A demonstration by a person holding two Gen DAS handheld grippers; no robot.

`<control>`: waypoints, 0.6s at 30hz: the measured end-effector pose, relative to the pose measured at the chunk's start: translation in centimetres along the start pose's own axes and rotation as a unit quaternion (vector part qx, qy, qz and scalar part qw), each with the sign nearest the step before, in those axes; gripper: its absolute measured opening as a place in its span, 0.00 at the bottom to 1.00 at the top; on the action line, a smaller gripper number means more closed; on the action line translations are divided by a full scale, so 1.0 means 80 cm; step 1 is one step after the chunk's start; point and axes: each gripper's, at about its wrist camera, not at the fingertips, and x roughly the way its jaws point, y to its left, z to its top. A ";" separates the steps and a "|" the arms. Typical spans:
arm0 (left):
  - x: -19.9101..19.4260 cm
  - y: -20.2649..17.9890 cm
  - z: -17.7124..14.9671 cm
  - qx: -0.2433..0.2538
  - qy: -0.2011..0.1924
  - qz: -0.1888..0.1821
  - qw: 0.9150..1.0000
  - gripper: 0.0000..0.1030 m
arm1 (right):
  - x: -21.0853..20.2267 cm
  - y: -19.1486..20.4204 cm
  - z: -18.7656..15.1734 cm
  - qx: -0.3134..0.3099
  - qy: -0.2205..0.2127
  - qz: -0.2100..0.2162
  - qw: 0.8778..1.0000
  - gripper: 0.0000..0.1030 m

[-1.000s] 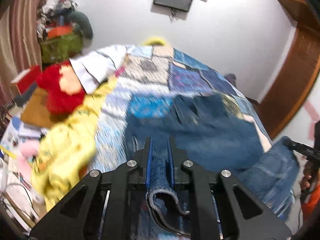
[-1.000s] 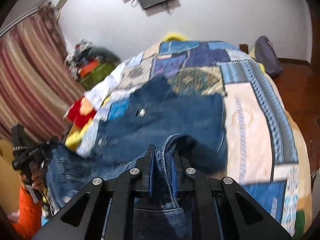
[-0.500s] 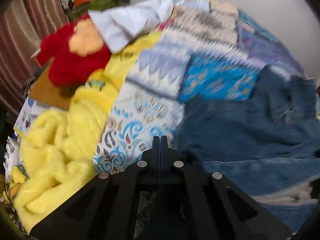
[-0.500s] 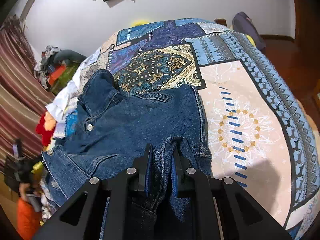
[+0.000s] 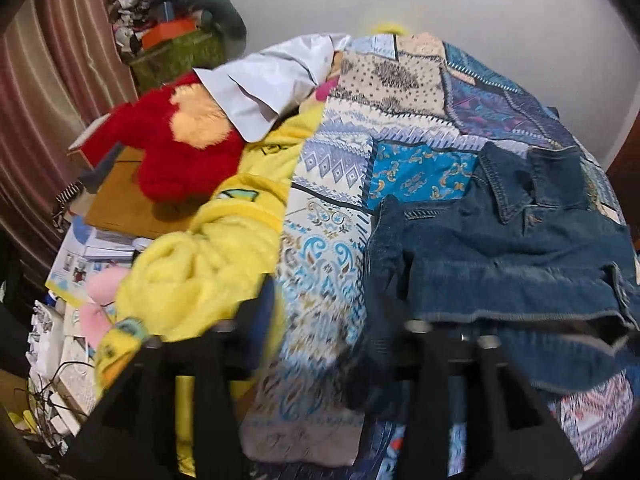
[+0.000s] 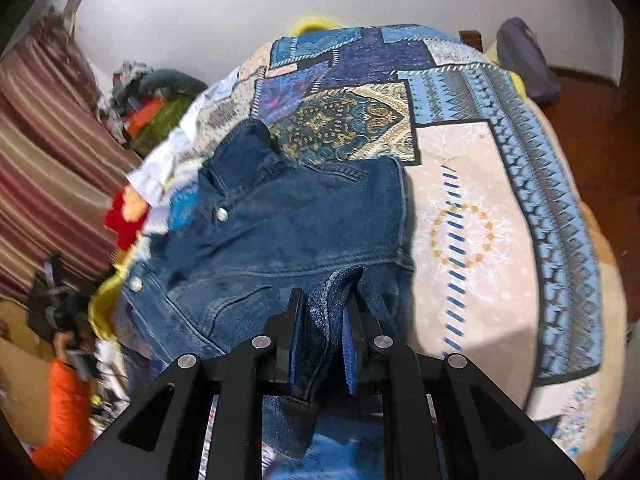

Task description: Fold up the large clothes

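Observation:
A blue denim jacket (image 6: 296, 224) lies on the patchwork bedspread (image 6: 472, 184), collar toward the far wall, its lower part folded up over the body. It also shows in the left wrist view (image 5: 504, 256) at the right. My right gripper (image 6: 322, 312) is shut on a fold of the jacket's near hem. My left gripper (image 5: 332, 320) is open wide and empty, over the bedspread (image 5: 320, 248) just left of the jacket's left edge.
A yellow fleece garment (image 5: 208, 264), a red plush toy (image 5: 176, 148) and a white shirt (image 5: 264, 84) lie along the bed's left side. Boxes and clutter stand beyond by a striped curtain (image 5: 48, 92). A dark bag (image 6: 524, 60) lies at the far right.
My left gripper let go of the denim, swung left off the jacket and opened wide. My right gripper carried its hem forward over the jacket and still holds it.

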 end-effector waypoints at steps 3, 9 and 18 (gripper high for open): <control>-0.016 -0.001 -0.017 0.012 0.004 -0.003 1.000 0.67 | 0.005 0.009 -0.008 -0.023 0.005 -0.041 0.999 0.14; -0.015 -0.030 -0.063 0.038 0.050 -0.034 0.997 0.69 | -0.003 0.013 -0.019 -0.075 -0.039 -0.151 0.985 0.73; -0.005 -0.090 -0.095 0.070 0.069 -0.066 0.993 0.69 | -0.063 -0.007 -0.060 -0.062 -0.051 -0.116 0.990 0.74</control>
